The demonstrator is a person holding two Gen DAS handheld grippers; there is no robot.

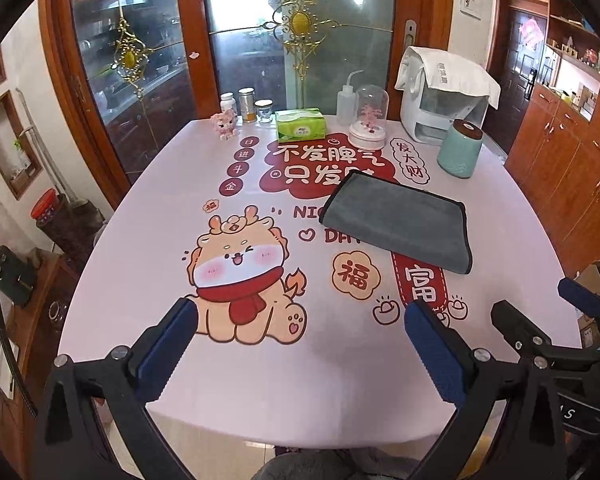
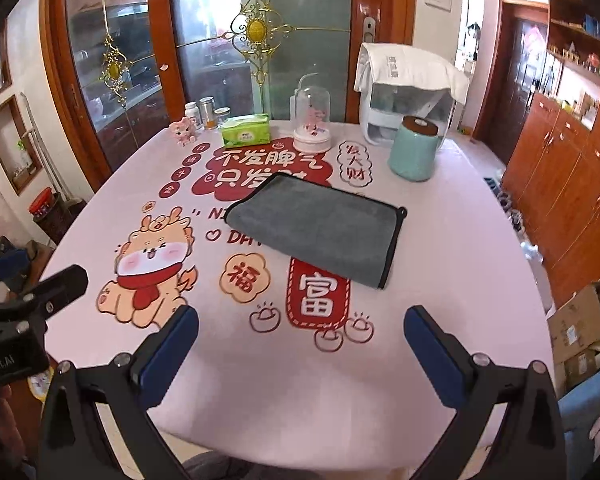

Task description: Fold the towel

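Observation:
A grey towel (image 1: pixel 398 222) with dark edging lies folded flat on the pink printed table (image 1: pixel 260 360), right of centre; it also shows in the right wrist view (image 2: pixel 320 228). My left gripper (image 1: pixel 300 320) is open and empty above the table's near edge, well short of the towel. My right gripper (image 2: pixel 300 326) is open and empty, also near the front edge. The right gripper shows at the right edge of the left wrist view (image 1: pixel 540 312), and the left gripper at the left edge of the right wrist view (image 2: pixel 36 280).
Along the table's far side stand a mint jar (image 1: pixel 460 148), a white appliance under a cloth (image 1: pixel 444 96), a glass dome ornament (image 1: pixel 368 120), a green tissue box (image 1: pixel 300 125), a squeeze bottle (image 1: pixel 346 98), small jars (image 1: pixel 246 104) and a pink figurine (image 1: pixel 225 124). Wooden cabinets (image 2: pixel 572 184) stand at right.

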